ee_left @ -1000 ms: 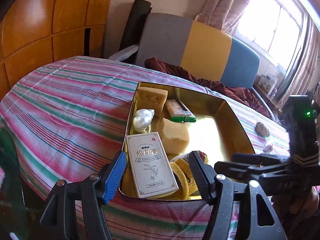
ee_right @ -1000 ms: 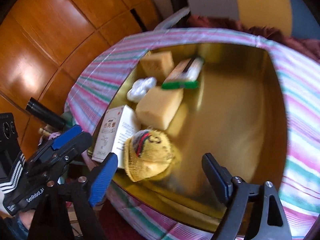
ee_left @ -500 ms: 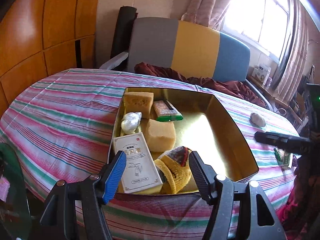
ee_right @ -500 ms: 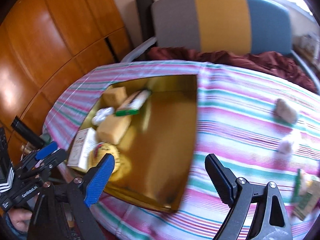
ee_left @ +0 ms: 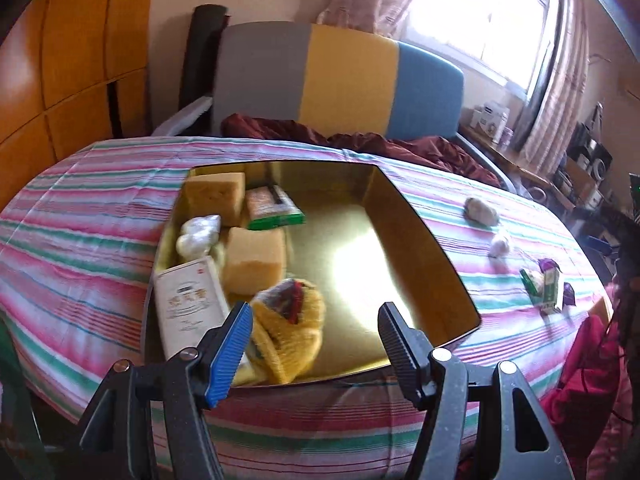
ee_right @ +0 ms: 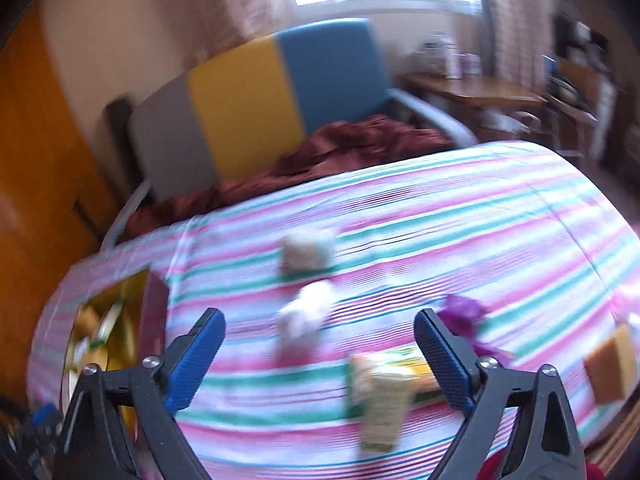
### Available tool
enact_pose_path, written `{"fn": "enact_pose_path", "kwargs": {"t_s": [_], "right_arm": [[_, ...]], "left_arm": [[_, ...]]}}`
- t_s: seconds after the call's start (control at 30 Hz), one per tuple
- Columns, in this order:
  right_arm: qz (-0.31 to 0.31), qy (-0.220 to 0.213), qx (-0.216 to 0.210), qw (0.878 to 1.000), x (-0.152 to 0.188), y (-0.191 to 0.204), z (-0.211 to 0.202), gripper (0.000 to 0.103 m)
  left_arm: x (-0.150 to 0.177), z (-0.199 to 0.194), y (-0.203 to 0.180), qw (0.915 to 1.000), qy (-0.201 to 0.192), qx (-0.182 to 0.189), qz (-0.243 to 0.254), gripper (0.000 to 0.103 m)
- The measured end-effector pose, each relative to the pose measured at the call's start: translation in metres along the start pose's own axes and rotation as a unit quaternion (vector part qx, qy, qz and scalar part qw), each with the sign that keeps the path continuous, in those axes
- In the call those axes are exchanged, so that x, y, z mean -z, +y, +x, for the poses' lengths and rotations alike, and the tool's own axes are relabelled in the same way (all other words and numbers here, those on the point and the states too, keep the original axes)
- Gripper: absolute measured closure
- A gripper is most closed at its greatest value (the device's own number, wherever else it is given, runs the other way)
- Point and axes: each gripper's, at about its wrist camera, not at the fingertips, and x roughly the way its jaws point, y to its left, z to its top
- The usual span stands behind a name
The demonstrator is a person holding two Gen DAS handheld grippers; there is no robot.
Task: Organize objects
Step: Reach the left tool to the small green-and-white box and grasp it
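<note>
On striped tablecloth (ee_left: 100, 216) — gold tray (ee_left: 412, 224); behind — tricolor chair (ee_left: 340, 76), window (ee_left: 480, 4).

A glossy gold metal tin (ee_left: 420, 236) sits on striped cloth (ee_left: 100, 216); inside it lie porous sponges (ee_left: 254, 264), a matt paper box (ee_left: 190, 304) and yellow knit (ee_left: 292, 336)

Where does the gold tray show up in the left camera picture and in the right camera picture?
Left wrist view: the gold tray fills the middle of the picture on the striped cloth, just beyond the tool's fingers.
Right wrist view: only a corner of the gold tray shows, blurred, at the lower left edge.
Shared landmark: the grey, yellow and blue chair back behind the table.
</note>
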Motion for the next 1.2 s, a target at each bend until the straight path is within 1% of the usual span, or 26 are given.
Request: {"fn": "enact_pose_path", "kwargs": {"t_s": [0.07,0.17,0.23,0.27,0.3,0.33,0.4,0.47,0.6,0.7,0.83,0.97,1.03,1.13,1.2], "right_arm": [[0.062,-0.022,0.015,0.998,-0.005,-0.039,-0.008,0.0],[0.152,-0.044,0.021,0.987,-0.002,-0.088,-0.015,0.0],[0.206,-0.05,0.012,0.977,0.005,-0.113,-0.014,0.0],[0.236,-0.045,0.005,0.971,0.008,-0.123,-0.014,0.0],[0.26,-0.053,-0.007,0.964,0.009,-0.13,-0.015,0.0],[0.271,-0.068,-0.016,0.96,0.01,-0.134,-0.019,0.0],[0.273,-0.08,-0.014,0.958,0.012,-0.134,-0.023,0.0],[0.266,-0.076,-0.028,0.961,0.01,-0.131,-0.022,0.0],[0.255,-0.078,-0.04,0.963,0.01,-0.127,-0.023,0.0],[0.262,-0.089,-0.05,0.96,0.013,-0.131,-0.025,0.0],[0.279,-0.09,-0.073,0.953,0.016,-0.141,-0.025,0.0],[0.302,-0.091,-0.095,0.944,0.019,-0.149,-0.023,0.0],[0.31,-0.09,-0.106,0.941,0.02,-0.152,-0.022,0.0],[0.309,-0.086,-0.114,0.94,0.019,-0.152,-0.019,0.0],[0.303,-0.084,-0.112,0.943,0.018,-0.15,-0.019,0.0]], "left_arm": [[-0.002,0.002,-0.01,0.9999,0.002,0.01,0.012,0.037],[-0.007,0.006,-0.032,0.9989,0.004,0.03,0.035,0.037],[-0.01,0.009,-0.046,0.9978,0.005,0.044,0.049,0.037],[-0.011,0.011,-0.055,0.9969,0.007,0.053,0.058,0.037],[-0.013,0.013,-0.065,0.9957,0.01,0.063,0.067,0.037],[-0.014,0.016,-0.075,0.9945,0.013,0.072,0.075,0.037],[-0.013,0.023,-0.1,0.9904,0.023,0.096,0.097,0.037],[-0.011,0.029,-0.123,0.9858,0.033,0.115,0.118,0.037],[-0.004,0.042,-0.172,0.9713,0.052,0.162,0.166,0.037],[-0.001,0.052,-0.207,0.9591,0.064,0.194,0.196,0.037],[0.001,0.066,-0.243,0.9454,0.078,0.233,0.214,0.038],[0.001,0.084,-0.272,0.9373,0.095,0.252,0.221,0.041],[-0.001,0.092,-0.286,0.9351,0.1,0.255,0.224,0.044],[-0.004,0.102,-0.305,0.9318,0.105,0.263,0.227,0.045],[-0.007,0.108,-0.32,0.9298,0.104,0.267,0.231,0.046]]}}
